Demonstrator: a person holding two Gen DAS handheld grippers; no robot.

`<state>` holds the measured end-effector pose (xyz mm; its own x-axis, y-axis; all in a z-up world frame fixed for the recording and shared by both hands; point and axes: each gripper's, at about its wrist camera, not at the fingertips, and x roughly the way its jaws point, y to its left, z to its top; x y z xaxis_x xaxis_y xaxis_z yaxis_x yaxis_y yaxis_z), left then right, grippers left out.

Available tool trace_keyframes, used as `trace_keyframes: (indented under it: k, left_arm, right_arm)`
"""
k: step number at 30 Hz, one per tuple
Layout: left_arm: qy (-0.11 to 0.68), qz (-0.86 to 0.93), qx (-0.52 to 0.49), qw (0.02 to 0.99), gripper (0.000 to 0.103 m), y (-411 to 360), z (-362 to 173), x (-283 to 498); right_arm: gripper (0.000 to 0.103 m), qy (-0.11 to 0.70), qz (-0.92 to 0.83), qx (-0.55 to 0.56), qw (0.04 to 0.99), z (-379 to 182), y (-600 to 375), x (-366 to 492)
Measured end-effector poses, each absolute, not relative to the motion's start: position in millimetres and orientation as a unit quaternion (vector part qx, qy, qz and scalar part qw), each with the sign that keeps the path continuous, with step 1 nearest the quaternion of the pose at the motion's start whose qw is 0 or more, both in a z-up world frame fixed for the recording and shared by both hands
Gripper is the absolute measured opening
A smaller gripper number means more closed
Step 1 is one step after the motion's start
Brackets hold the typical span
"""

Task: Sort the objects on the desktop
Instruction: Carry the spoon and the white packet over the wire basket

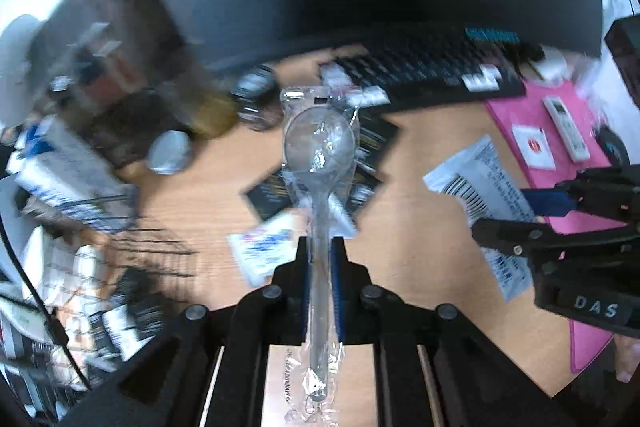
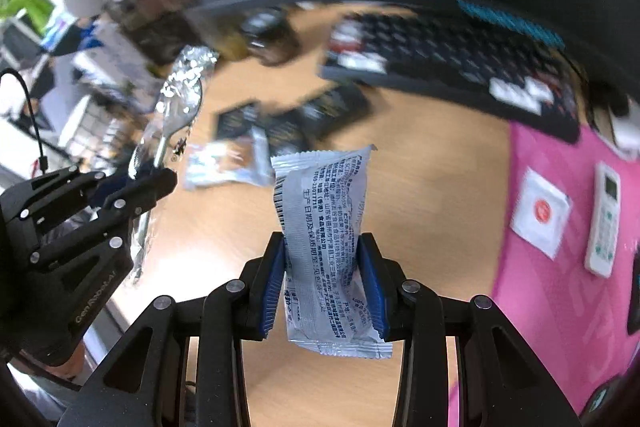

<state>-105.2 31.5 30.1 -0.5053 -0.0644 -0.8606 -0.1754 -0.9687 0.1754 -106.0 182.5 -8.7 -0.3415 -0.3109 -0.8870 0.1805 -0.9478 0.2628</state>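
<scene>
- Left gripper (image 1: 320, 247): jaws clamped on the handle of a wrapped plastic spoon (image 1: 320, 147); spoon bowl points away from the camera, held clear above the wooden worktop (image 1: 420, 155).
- Right gripper (image 2: 324, 267): jaws clamped on a white snack packet (image 2: 326, 227), gripped across its middle, packet upright and off the worktop.
- Loose on the worktop below: dark sachets (image 2: 280, 123) and a pale packet (image 2: 224, 163), overlapping in a small pile near the middle.
- Black keyboard (image 1: 432, 67) along the far edge.
- Pink mat (image 2: 560, 227) at the right edge, carrying a white remote (image 2: 604, 219) and a white card with a red dot (image 2: 540, 211), side by side, apart.
- Left edge: blurred clutter, can't tell items.
</scene>
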Motion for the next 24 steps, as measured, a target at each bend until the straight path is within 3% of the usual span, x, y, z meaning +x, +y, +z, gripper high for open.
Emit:
trace_keyframes:
  k: [5,10,16,24]
  left_arm:
    - [0.095,0.884,-0.457,-0.041,0.009,-30,84,-78]
    - [0.061,0.883,-0.448,-0.125,0.009,-108,104,-53]
    - [0.018,0.856,-0.481,-0.187,0.009,-185,73,-36]
    - [-0.041,0.830,-0.518,-0.205,0.009,-246,19,-30]
  right_arm:
    - [0.037,-0.029,-0.820,0.523,0.229,34,112,-105]
    - [0.037,0.006,-0.815,0.498,0.297,62,33,-100]
    - [0.037,0.028,-0.777,0.511,0.366,52,-63,-98]
    - [0.037,0.069,-0.756,0.528,0.381,22,-132,-107]
